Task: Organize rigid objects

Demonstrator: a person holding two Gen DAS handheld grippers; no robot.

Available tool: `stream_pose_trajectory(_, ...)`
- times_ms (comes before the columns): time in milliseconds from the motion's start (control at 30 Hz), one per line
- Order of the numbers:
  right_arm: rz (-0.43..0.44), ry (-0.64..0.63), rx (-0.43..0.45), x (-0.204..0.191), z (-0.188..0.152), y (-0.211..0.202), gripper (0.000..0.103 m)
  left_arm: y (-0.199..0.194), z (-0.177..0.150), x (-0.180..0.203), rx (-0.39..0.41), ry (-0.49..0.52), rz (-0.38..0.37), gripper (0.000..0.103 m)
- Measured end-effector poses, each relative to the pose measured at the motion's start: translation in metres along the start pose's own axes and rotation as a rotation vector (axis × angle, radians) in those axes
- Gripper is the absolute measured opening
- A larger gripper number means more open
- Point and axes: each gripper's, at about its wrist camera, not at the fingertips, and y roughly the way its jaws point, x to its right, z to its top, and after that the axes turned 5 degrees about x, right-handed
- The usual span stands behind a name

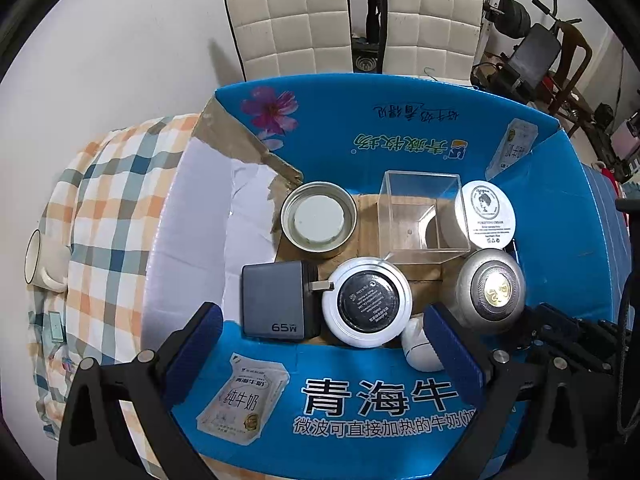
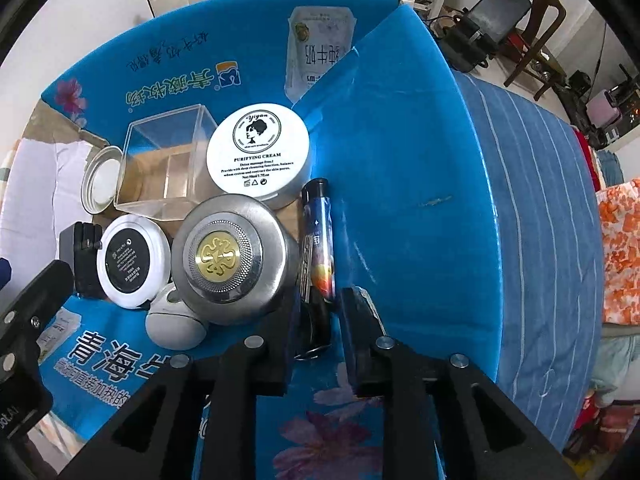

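An open blue cardboard box holds several items: a round metal tin, a clear acrylic box, a white cream jar, a grey 65W charger, a white jar with a black label, a silver round case with a gold emblem and a small white egg-shaped item. My left gripper hovers open over the box's near wall, holding nothing. My right gripper straddles the near end of a dark printed tube, which lies beside the silver case. A narrow gap shows on the tube's right side.
The box sits on a bed with a plaid cloth on the left and a blue striped cloth on the right. A white mug lies on the plaid cloth. Two white chairs and gym equipment stand behind.
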Motion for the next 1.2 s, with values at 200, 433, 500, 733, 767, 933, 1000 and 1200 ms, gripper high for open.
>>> stream_pose_trajectory(200,-0.005,-0.01,0.003,-0.005,-0.002,-0.013,0.043,-0.012,0.003,-0.001,0.002,0.0,-0.002,0.103)
stream_pose_trajectory(433,0.039,-0.011,0.077,0.001,-0.007,-0.067,0.099,-0.063,0.004,-0.006,0.024,-0.035,-0.014,0.103)
stream_pose_trajectory(500,0.044,-0.003,0.095,0.007,-0.011,-0.091,0.099,-0.086,0.004,-0.009,0.032,-0.045,-0.012,0.103)
stream_pose_trajectory(733,0.067,0.015,0.2,0.022,-0.026,-0.189,0.099,-0.158,0.003,-0.023,0.056,-0.088,-0.002,0.103)
stream_pose_trajectory(767,0.071,0.017,0.215,0.021,-0.027,-0.202,0.099,-0.172,0.003,-0.025,0.068,-0.091,0.004,0.103)
stream_pose_trajectory(933,0.1,0.027,0.283,0.028,-0.038,-0.27,0.1,-0.216,-0.001,-0.034,0.106,-0.113,0.007,0.103)
stream_pose_trajectory(1000,0.113,0.023,0.295,0.029,-0.043,-0.288,0.1,-0.231,-0.003,-0.036,0.118,-0.117,0.009,0.103)
stream_pose_trajectory(1200,0.139,0.012,0.326,0.032,-0.057,-0.334,0.1,-0.258,-0.014,-0.035,0.138,-0.109,0.01,0.103)
